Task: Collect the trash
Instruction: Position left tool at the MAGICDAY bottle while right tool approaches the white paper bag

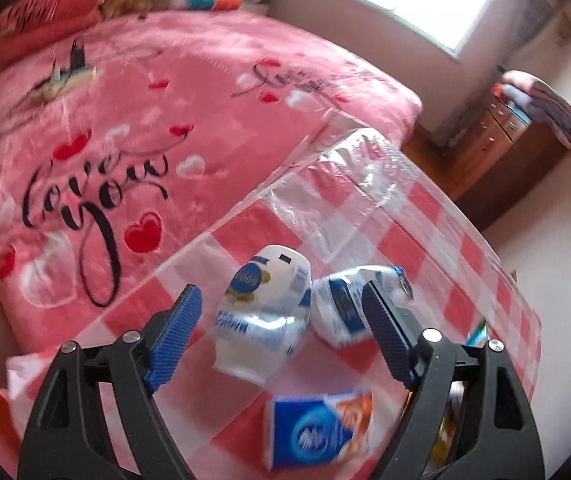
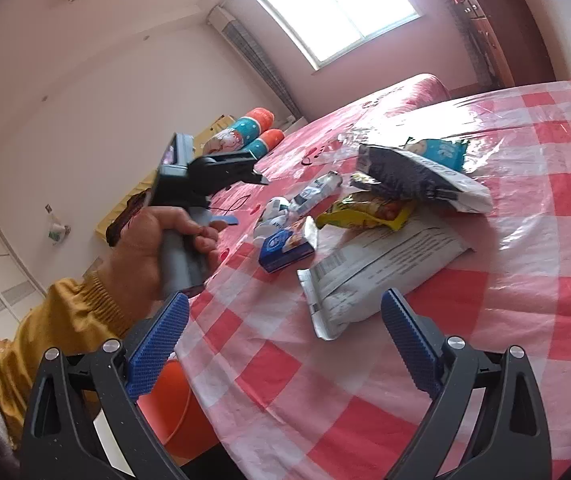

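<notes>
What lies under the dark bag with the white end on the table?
Under the dark bag sits a yellow snack wrapper, itself on a white pouch. The wrapper's far part is covered.

We saw a table [image 2: 485, 360] under a red-and-white checked cloth with a clear plastic cover. Around a small blue tissue pack [image 2: 285, 246] lay the litter: two crushed white-and-blue bottles [image 1: 263, 312] just behind it, a yellow snack wrapper [image 2: 365, 212] beside it, and a large white pouch [image 2: 381, 272] nearer us.
</notes>
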Demonstrator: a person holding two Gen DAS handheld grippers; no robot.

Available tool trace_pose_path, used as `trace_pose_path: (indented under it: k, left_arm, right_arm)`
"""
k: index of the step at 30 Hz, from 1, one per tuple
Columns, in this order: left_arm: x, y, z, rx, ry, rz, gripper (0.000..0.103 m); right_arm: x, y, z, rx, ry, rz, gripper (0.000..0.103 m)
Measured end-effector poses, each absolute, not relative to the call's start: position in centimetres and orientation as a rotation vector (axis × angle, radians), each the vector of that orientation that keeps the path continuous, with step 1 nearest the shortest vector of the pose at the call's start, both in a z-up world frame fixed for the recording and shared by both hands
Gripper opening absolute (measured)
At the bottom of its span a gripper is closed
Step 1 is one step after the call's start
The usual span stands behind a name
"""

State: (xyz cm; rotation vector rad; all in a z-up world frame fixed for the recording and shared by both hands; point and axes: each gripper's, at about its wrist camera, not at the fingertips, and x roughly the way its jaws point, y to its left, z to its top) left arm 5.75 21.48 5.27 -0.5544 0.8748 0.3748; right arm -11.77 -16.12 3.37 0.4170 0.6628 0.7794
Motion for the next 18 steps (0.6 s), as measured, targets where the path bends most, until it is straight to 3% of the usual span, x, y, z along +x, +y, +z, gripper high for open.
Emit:
trace_pose_path:
  k: [18]
  left_arm:
    - [11.6, 19.2, 1.5, -0.407, 1.022, 0.417, 0.073]
  right_arm:
    - [-10.1, -19.7, 2.5, 0.506, 0.691, 0.714, 0.096]
